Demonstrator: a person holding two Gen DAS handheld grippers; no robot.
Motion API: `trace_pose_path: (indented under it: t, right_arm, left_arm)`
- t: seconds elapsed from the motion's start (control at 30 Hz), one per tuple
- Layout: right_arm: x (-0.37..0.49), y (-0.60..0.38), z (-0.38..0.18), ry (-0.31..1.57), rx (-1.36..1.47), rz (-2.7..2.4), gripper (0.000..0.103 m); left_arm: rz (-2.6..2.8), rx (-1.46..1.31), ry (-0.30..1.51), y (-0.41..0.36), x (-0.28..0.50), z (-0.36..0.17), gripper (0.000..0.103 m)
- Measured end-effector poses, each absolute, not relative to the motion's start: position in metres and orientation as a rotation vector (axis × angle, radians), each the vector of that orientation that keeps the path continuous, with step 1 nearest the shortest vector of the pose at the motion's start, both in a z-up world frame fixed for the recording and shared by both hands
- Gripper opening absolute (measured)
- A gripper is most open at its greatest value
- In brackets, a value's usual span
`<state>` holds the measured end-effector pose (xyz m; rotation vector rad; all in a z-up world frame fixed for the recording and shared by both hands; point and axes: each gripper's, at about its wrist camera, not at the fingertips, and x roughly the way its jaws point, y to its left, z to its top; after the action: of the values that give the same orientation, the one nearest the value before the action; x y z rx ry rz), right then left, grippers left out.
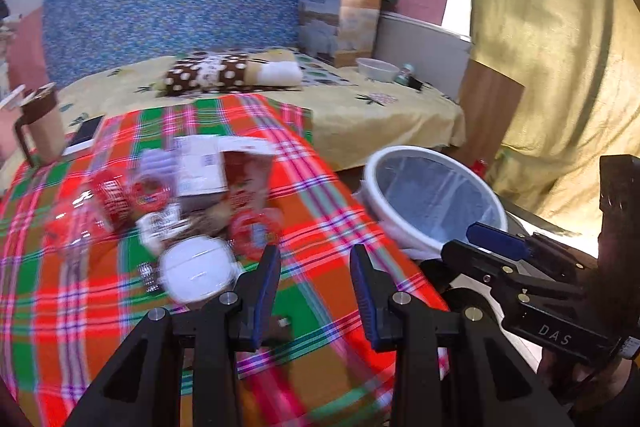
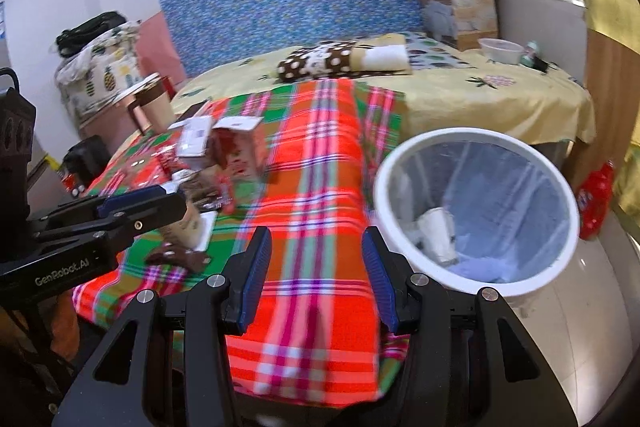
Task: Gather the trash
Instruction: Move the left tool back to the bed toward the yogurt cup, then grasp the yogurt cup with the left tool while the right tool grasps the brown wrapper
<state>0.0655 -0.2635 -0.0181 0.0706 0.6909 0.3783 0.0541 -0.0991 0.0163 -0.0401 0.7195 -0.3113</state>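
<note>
Beside the white bin (image 2: 476,211), trash (image 1: 192,195) lies heaped on the plaid cloth (image 2: 320,187), while the "GenRobot.AI"-lettered left gripper (image 1: 315,291) and "DAS"-marked right gripper (image 2: 316,275) hover above it, spread and empty.

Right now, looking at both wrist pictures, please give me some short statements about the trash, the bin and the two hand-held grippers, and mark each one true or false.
1. The left hand-held gripper holds a wrapper. False: nothing is between its open jaws.
2. The white bin stands beside the plaid cloth. True.
3. The white bin is empty. False: a pale cup already lies inside its liner.
4. Several pieces of trash, among them a red carton, lie on the plaid cloth. True.
5. The right hand-held gripper is shut on a white lid. False: its jaws are open and empty.
</note>
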Motion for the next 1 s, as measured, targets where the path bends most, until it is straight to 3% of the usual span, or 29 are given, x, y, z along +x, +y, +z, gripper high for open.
trace_pose_path:
  t: [0.1,0.23,0.5,0.77,0.83,1.0]
  right_arm:
    - [0.064,-0.253,-0.018,0.689,0.052,0.414,0.049]
    - [0.063,-0.245,-0.02,0.698,0.048,0.44,0.049]
    - [0.064,-0.241,-0.024,0.714,0.04,0.441,0.049]
    - [0.068,-0.239,-0.027,0.731,0.038,0.449,0.049]
    - [0.069,-0.237,-0.028,0.735,0.035,0.458,0.049]
    - [0.07,-0.227,-0.029,0.742,0.02,0.503,0.049]
  left_arm:
    - [-0.257,-0.052,0.724,-0.082,0.048,0.015,0.036]
    - [-0.194,-0.076,0.723,-0.061,0.042,0.01,0.049]
    - [-0.16,-0.108,0.759,-0.048,0.053,-0.007,0.055]
    - [-0.133,-0.127,0.807,-0.051,0.076,-0.025,0.056]
    - [-0.135,-0.137,0.795,-0.047,0.076,-0.023,0.05]
    - [-0.137,-0.144,0.746,-0.034,0.066,-0.01,0.049]
